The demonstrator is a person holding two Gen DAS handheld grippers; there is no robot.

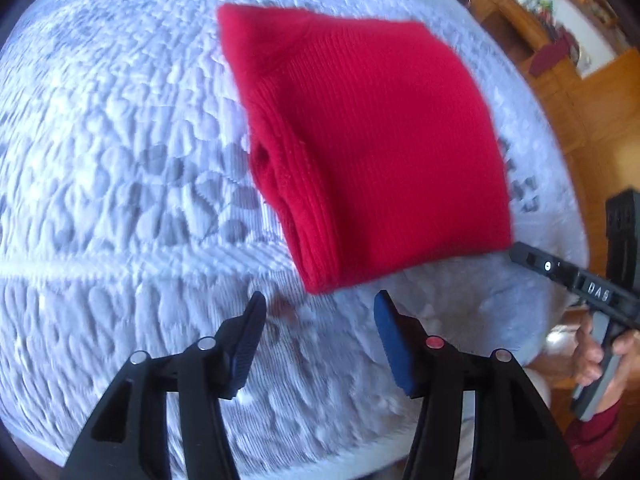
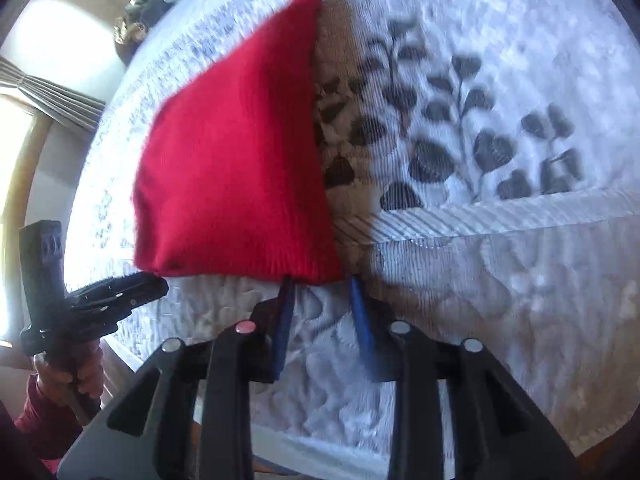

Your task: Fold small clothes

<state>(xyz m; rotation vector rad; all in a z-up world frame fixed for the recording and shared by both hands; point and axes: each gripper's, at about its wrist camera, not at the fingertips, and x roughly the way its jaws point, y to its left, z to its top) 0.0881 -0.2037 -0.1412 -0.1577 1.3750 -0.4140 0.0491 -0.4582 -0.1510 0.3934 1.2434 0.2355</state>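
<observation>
A red knit garment [image 1: 360,140] lies folded into a thick rectangle on the white quilted bedspread [image 1: 100,160]. My left gripper [image 1: 320,308] is open and empty, just short of the garment's near corner. In the right wrist view the garment [image 2: 236,168] lies ahead and to the left. My right gripper [image 2: 322,284] is open, its fingertips [image 2: 287,284] at the garment's near right corner, one tip touching or just under the hem. The right gripper also shows in the left wrist view [image 1: 576,280], and the left gripper in the right wrist view [image 2: 120,292].
The bedspread has a grey leaf pattern [image 2: 460,120] and a ribbed seam [image 2: 500,216]. Wooden furniture [image 1: 560,80] and floor lie beyond the bed's right edge. A window with a curtain [image 2: 44,92] is at the left.
</observation>
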